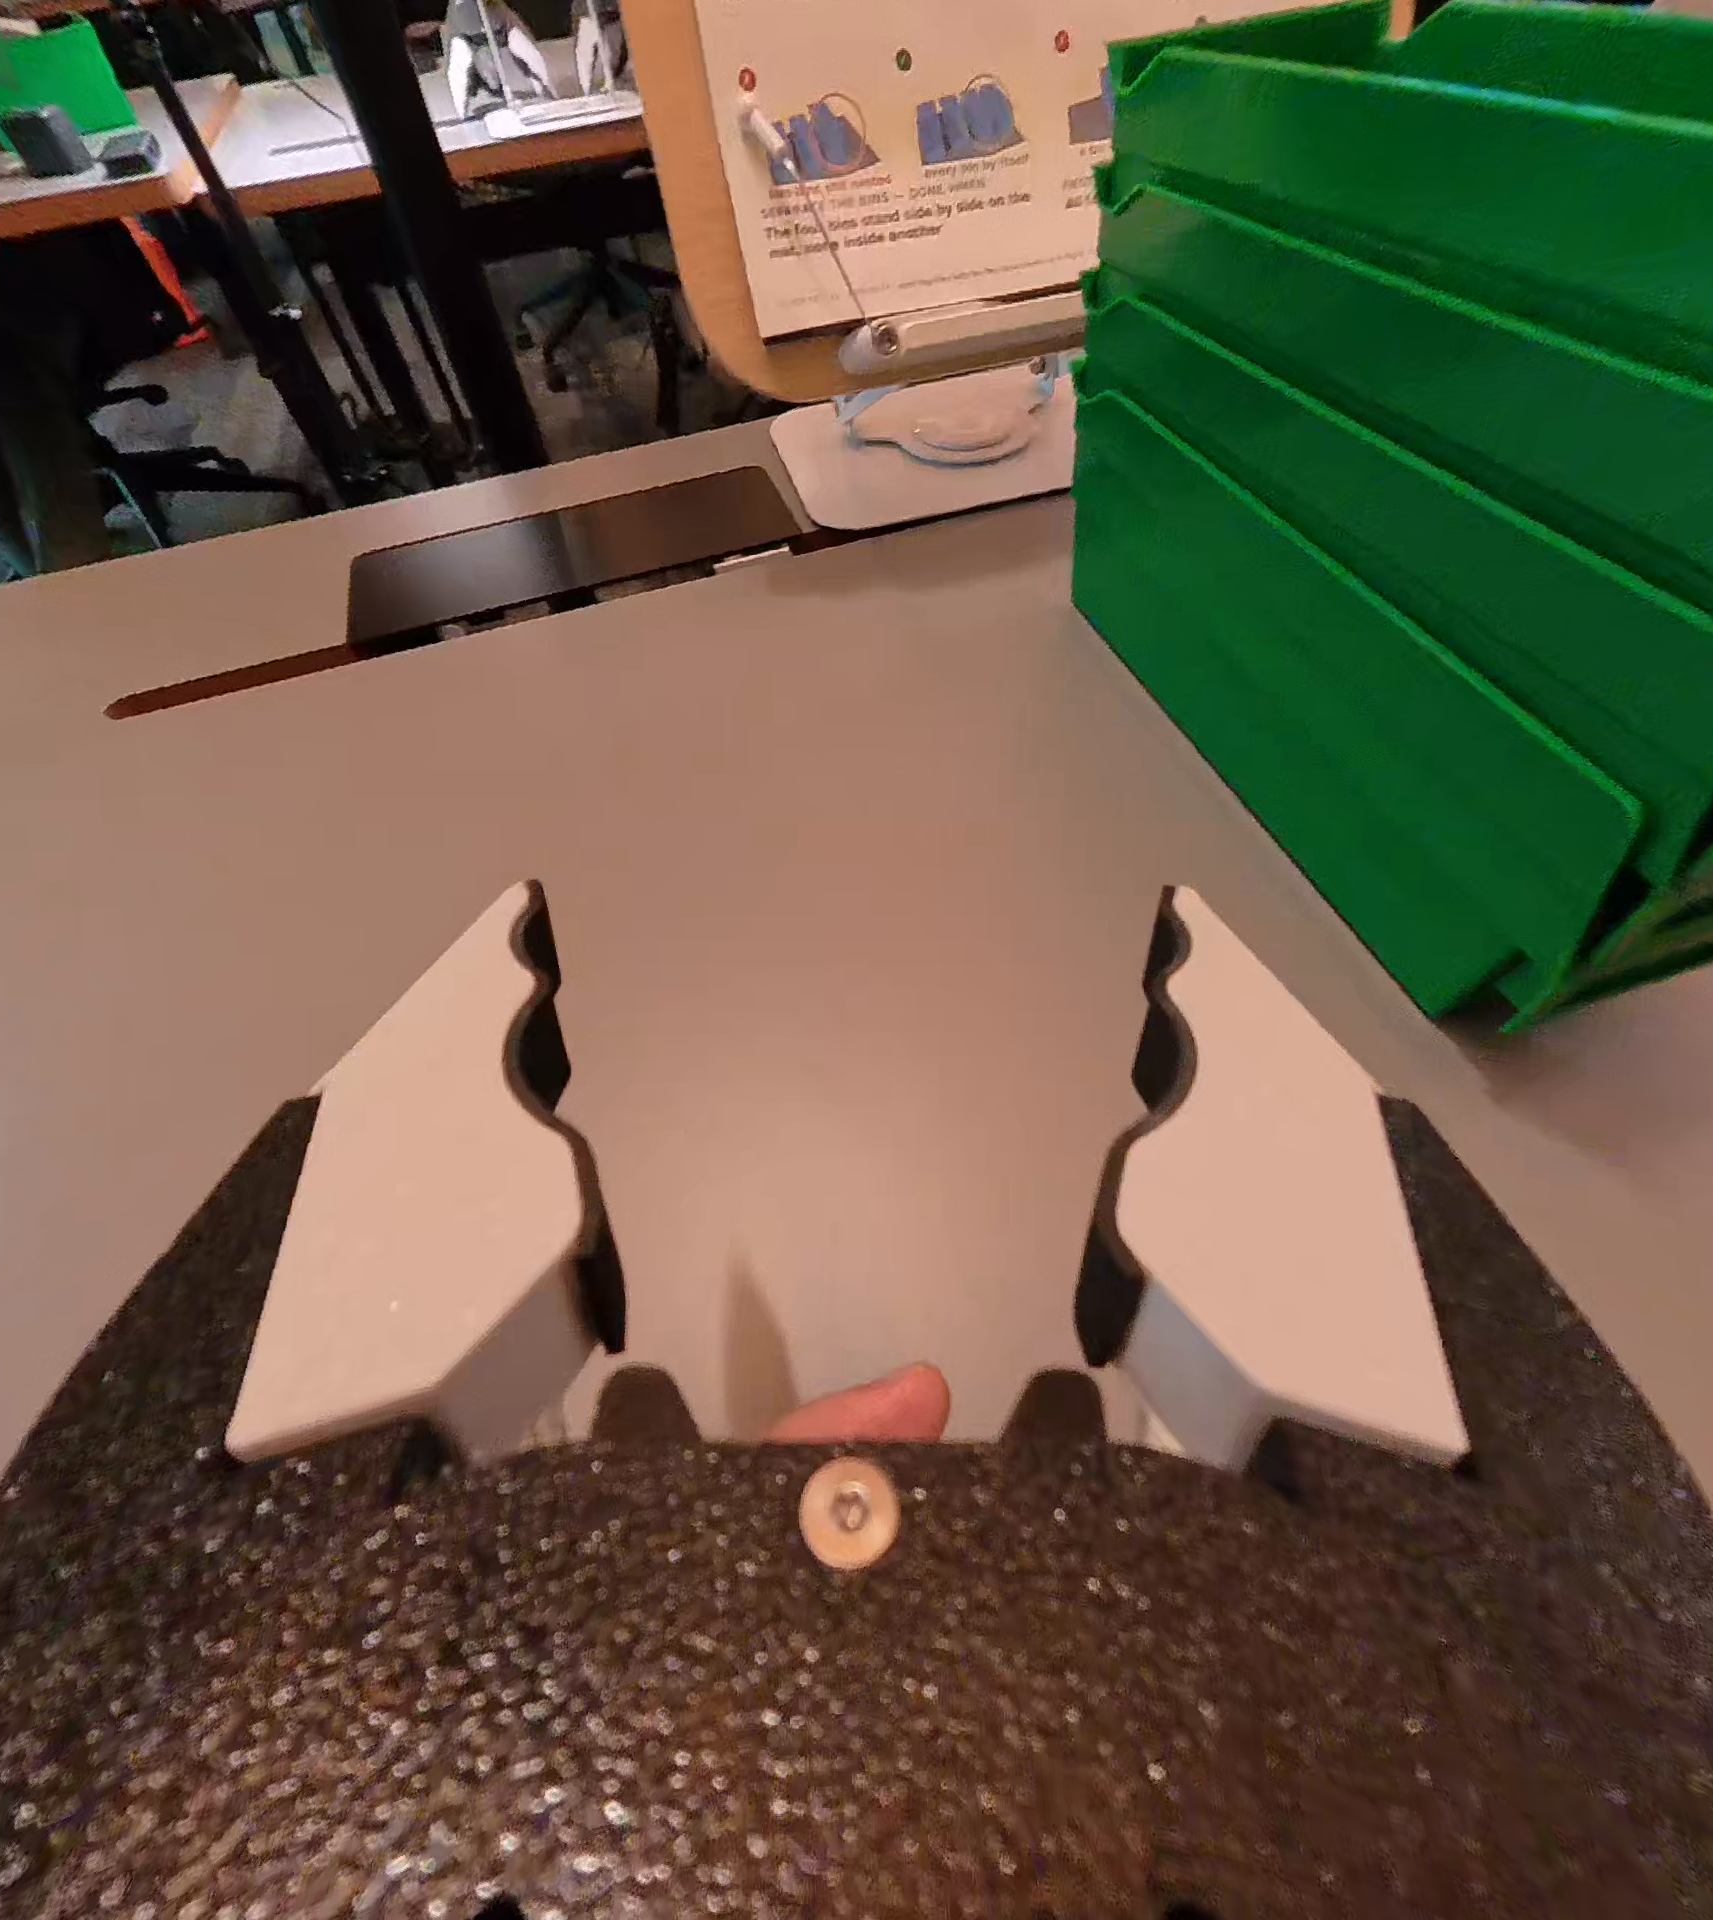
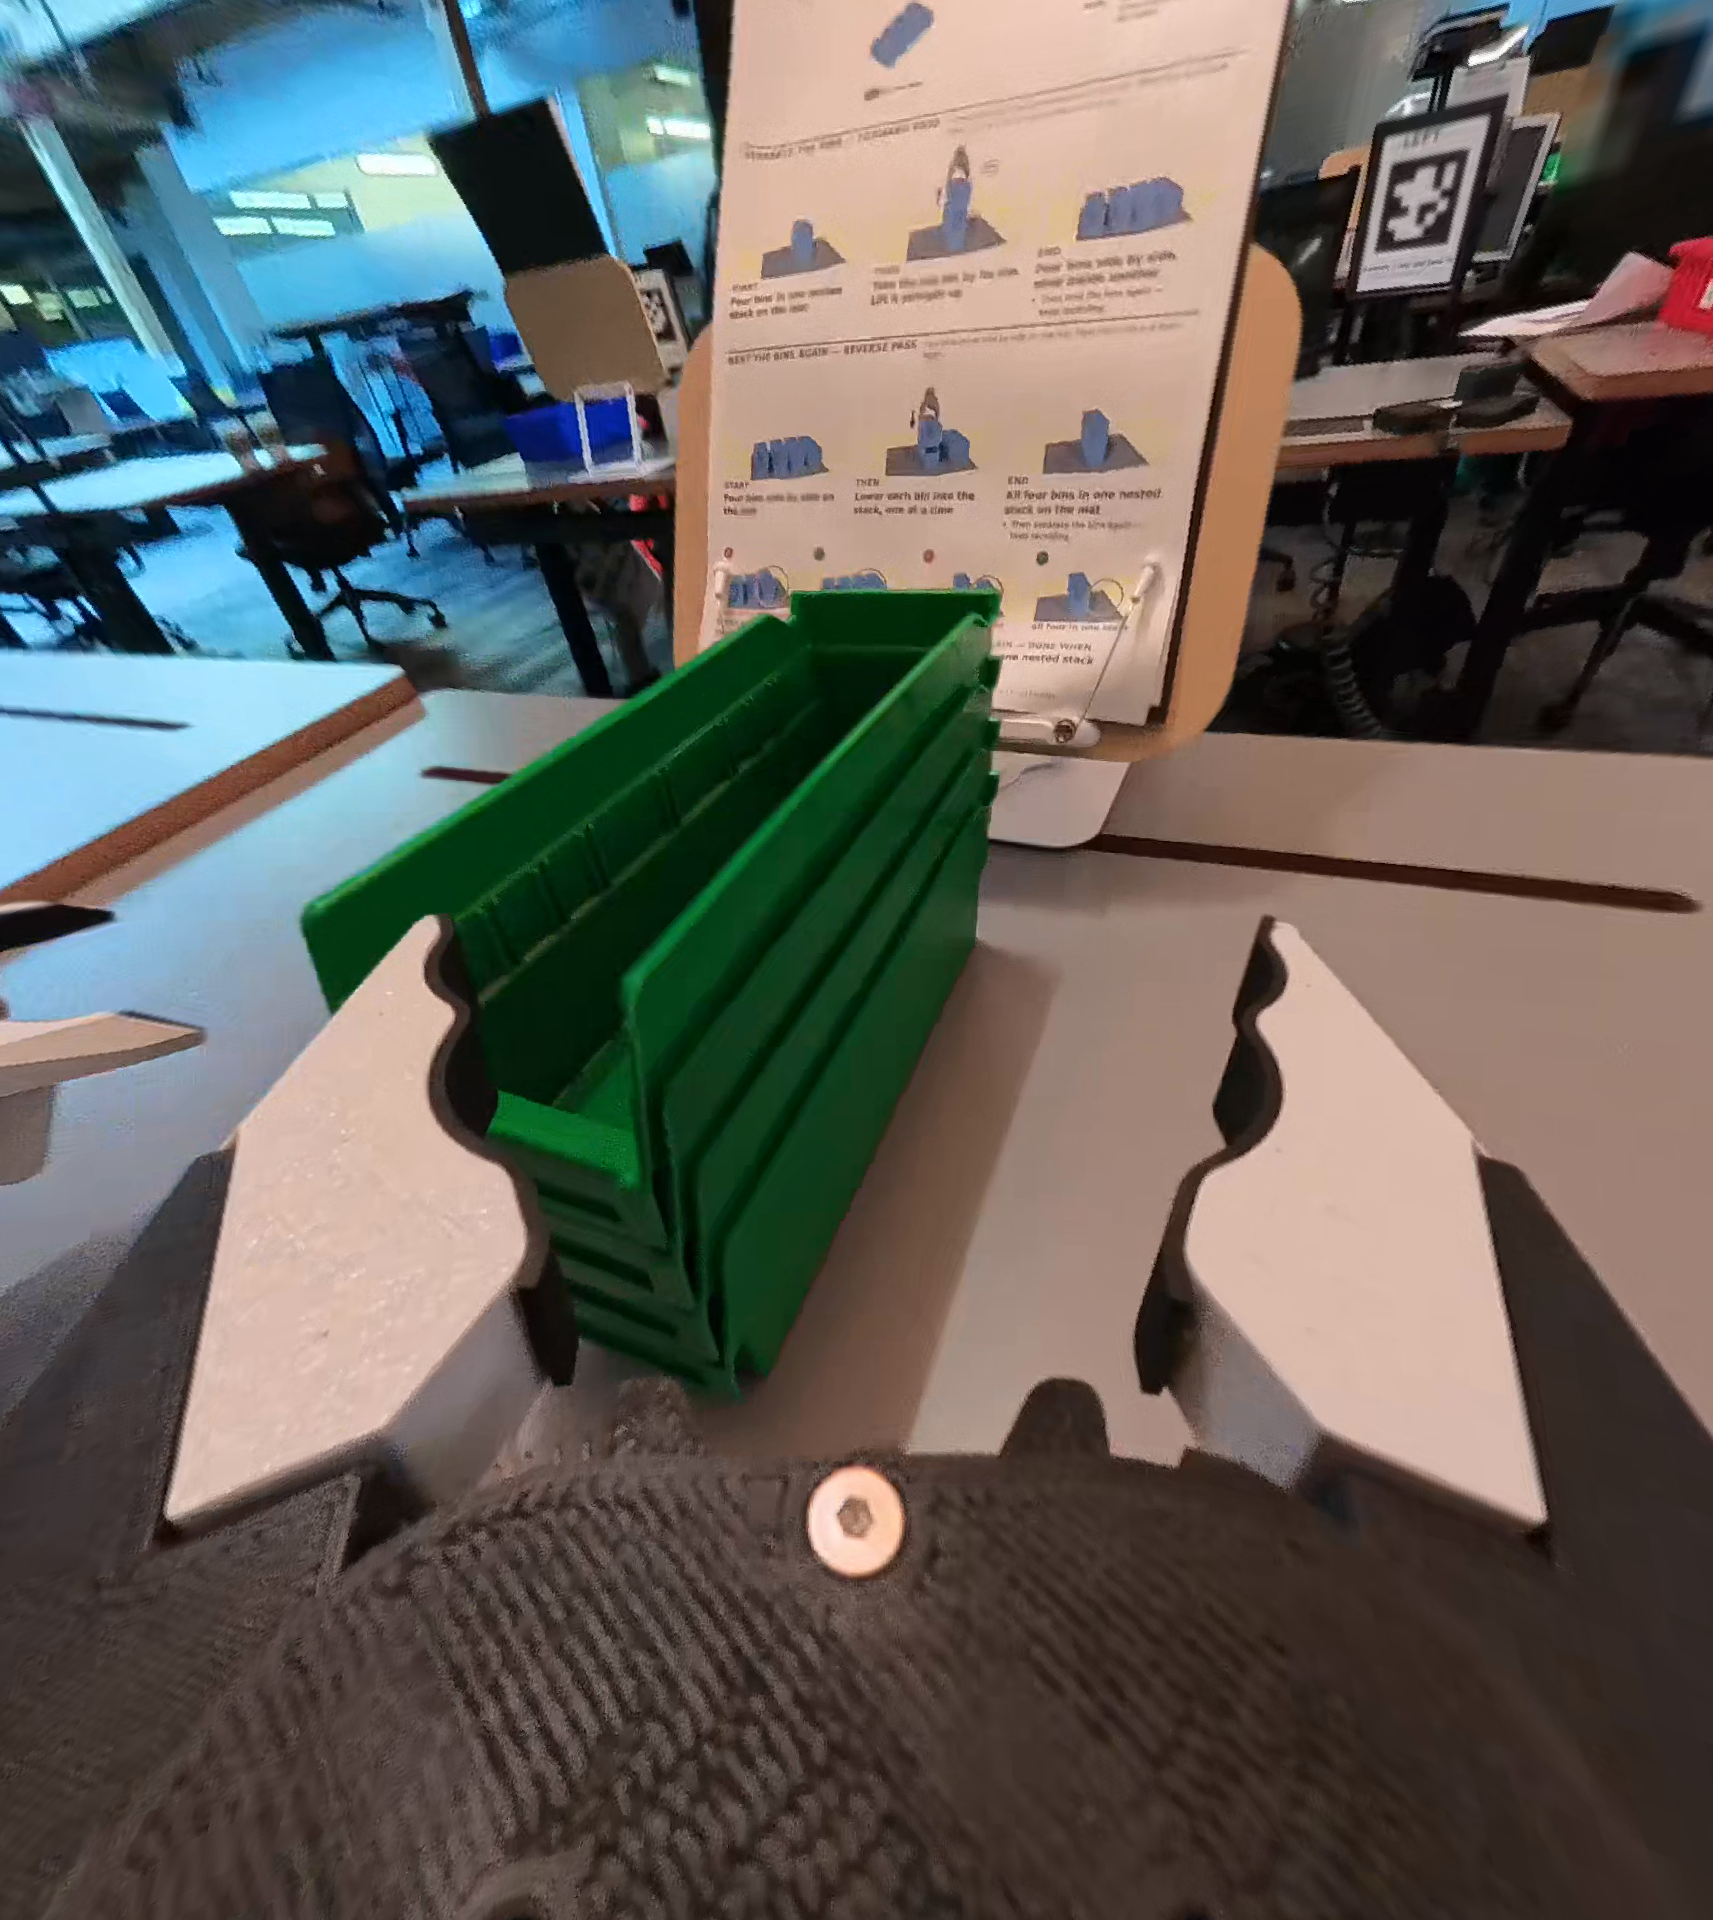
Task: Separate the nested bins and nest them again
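Several long green bins point(image 2: 727, 935) stand nested in one stack on the grey table point(image 2: 1454, 1039). In the left wrist view the stack point(image 1: 1454, 540) fills the upper right. My right gripper point(image 2: 852, 935) is open, its left finger close beside the near end of the stack, with the top bin's near end between the jaws. My left gripper point(image 1: 852, 904) is open and empty over bare table, left of the stack. It also shows at the left edge of the right wrist view point(image 2: 21, 997).
An instruction sheet on a wooden stand point(image 2: 956, 364) stands just behind the stack, on a white base point(image 1: 935, 457). A dark slot point(image 1: 561, 551) and a narrow groove point(image 2: 1403, 873) cut the table at the back. Other desks and chairs lie beyond.
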A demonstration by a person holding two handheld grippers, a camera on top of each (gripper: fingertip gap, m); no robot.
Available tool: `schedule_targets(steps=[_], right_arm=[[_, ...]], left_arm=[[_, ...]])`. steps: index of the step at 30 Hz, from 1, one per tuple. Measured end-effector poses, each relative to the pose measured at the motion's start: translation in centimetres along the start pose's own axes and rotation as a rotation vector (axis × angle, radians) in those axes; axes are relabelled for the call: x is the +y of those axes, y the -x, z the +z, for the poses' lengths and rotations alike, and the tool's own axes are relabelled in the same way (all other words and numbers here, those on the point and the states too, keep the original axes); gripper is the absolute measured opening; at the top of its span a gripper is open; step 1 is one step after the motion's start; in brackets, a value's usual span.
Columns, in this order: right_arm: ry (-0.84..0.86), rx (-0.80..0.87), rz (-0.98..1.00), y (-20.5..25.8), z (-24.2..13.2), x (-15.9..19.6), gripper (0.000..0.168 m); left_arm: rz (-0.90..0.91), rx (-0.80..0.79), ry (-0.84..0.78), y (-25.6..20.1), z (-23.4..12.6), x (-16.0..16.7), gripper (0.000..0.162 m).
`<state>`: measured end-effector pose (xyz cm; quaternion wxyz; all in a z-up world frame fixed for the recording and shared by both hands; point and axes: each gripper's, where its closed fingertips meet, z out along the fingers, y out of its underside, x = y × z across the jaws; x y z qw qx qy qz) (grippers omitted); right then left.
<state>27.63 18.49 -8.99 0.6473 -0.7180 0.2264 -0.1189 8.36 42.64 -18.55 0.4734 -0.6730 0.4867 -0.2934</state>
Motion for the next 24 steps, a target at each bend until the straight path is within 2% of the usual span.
schedule_targets(steps=[1,4,8,10,13,20,24], right_arm=[[0.026,0.005,-0.020,0.6,0.4,-0.6,0.144],[0.118,-0.039,-0.055,3.0,2.2,-2.5,0.141],[0.355,-0.112,-0.065,5.4,6.8,-3.9,0.137],[0.516,-0.118,-0.037,5.6,9.4,-3.2,0.135],[0.727,-0.039,-0.005,4.7,12.2,-1.5,0.127],[0.918,0.128,0.110,3.2,15.7,0.6,0.123],[1.048,0.164,0.022,3.3,15.8,2.9,0.118]], left_arm=[[0.001,0.011,-0.006,0.0,-0.4,-0.1,0.111],[0.005,0.010,-0.023,0.2,-1.5,-0.5,0.111],[-0.044,0.062,-0.029,-0.5,-2.0,-0.6,0.111],[-0.045,0.085,-0.023,-1.0,-2.0,-0.5,0.111],[-0.024,0.094,0.005,-1.4,-1.6,0.1,0.111],[-0.006,0.097,0.044,-1.5,-1.2,0.9,0.111],[-0.052,0.118,0.065,-1.1,-0.7,1.6,0.111]])
